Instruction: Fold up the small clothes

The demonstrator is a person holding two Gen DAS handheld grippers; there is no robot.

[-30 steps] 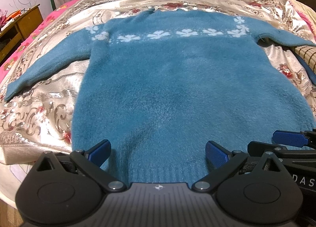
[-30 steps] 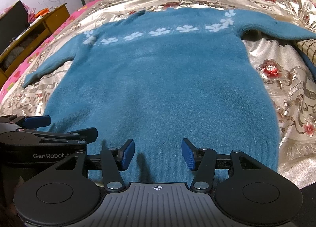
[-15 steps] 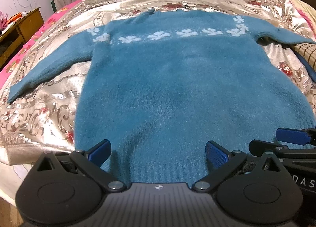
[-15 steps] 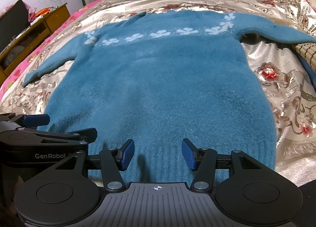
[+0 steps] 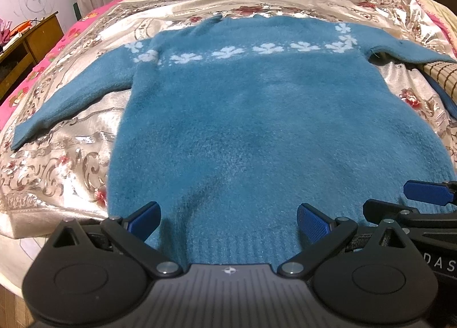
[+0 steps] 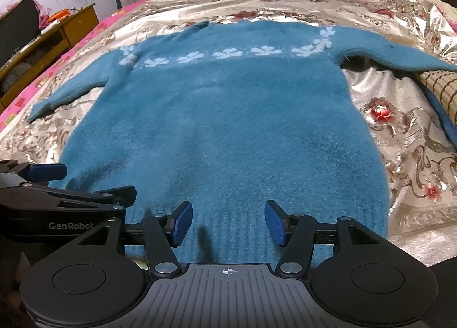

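Both views are lit by indoor light from above, moderately bright, with a cool blue tint. The shiny bedspread [image 6: 400, 134] reflects it strongly, giving white glare patches at its folds. The blue sweater [image 5: 257, 128] looks soft and a little blurred, its fuzzy surface without fine detail. Thin dark shadows fall on its ribbed hem, near the right hand-held gripper [image 6: 227, 222]. The fisheye lens bends the bed edges and darkens the picture corners. The far room is dimmer and less sharp.
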